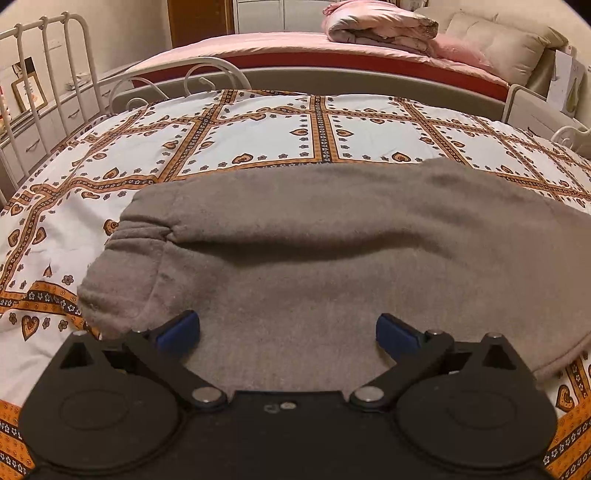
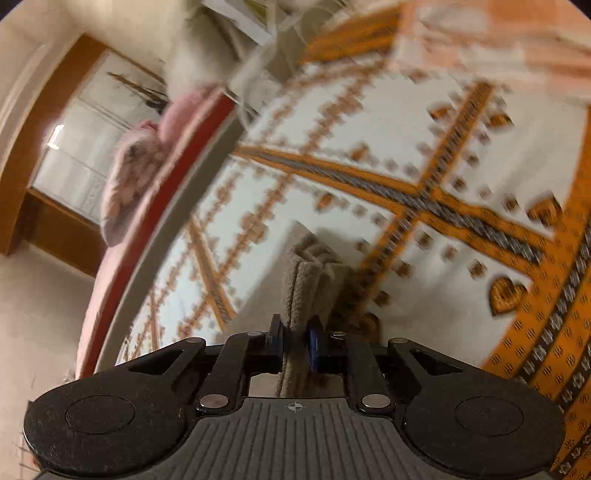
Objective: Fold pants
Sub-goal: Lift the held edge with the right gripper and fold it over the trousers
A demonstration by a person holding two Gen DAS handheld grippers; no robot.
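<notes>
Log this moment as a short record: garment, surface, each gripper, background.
garment: grey fleece pants, folded over, lying flat
surface: patterned bedspread with orange heart borders
left gripper: jaws wide open over the pants, nothing between them
right gripper: jaws shut on a fold of the pants
background: folded pink quilt on a second bed

Bedspread (image 1: 258, 140): white with orange heart-patterned bands, across mid-frame
Bed rail (image 1: 48, 85): white metal, upper left
Second bed (image 1: 295, 51): pink sheet, top centre
Folded quilt (image 1: 376, 26): pink, top right
Cushion (image 1: 495, 44): beige, far upper right
</notes>
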